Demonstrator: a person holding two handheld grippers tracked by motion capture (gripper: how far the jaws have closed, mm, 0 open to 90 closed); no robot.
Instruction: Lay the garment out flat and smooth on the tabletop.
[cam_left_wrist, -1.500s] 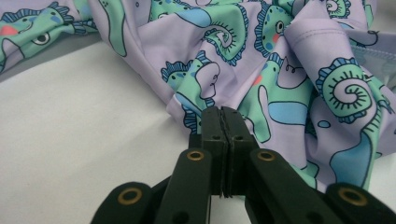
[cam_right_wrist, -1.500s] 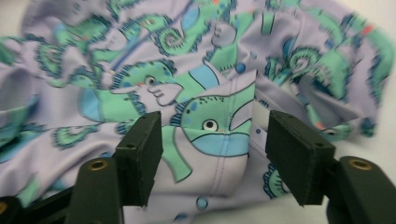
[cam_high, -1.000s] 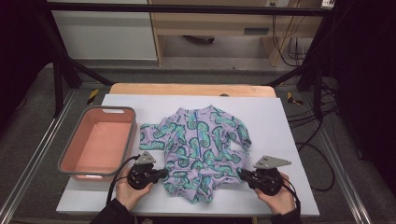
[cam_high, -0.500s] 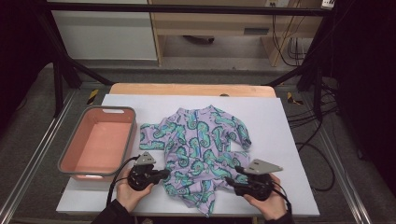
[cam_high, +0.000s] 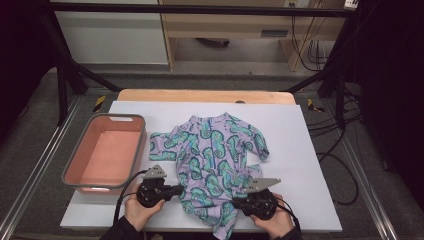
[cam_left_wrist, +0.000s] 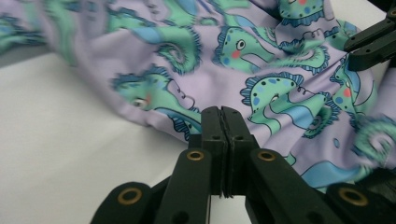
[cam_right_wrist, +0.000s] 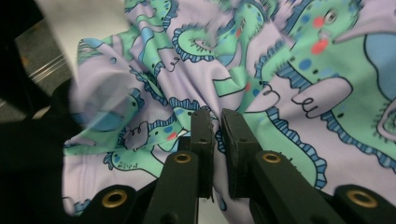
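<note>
A lilac child's garment (cam_high: 215, 150) printed with green seahorses lies crumpled on the white board (cam_high: 305, 145). Its lower end hangs over the near edge. My left gripper (cam_high: 179, 190) is at the garment's lower left hem. In the left gripper view this gripper (cam_left_wrist: 220, 112) has its jaws pressed together on the hem of the cloth (cam_left_wrist: 261, 56). My right gripper (cam_high: 235, 202) is at the lower right. Its jaws have just been closing, and this gripper (cam_right_wrist: 217, 114) now pinches a fold of the fabric (cam_right_wrist: 289, 93). The right gripper's black fingertips (cam_left_wrist: 373, 42) also show at the top right of the left gripper view.
A pink tub with a grey rim (cam_high: 70, 165) stands on the left of the board, beside the left hand. A wooden strip (cam_high: 200, 95) runs along the far edge. Black frame posts and cables (cam_high: 325, 125) flank the table.
The right gripper moved left and toward the near edge, into the garment's lower right. The cloth there bunched up and now droops over the front edge. The left gripper stayed put.
</note>
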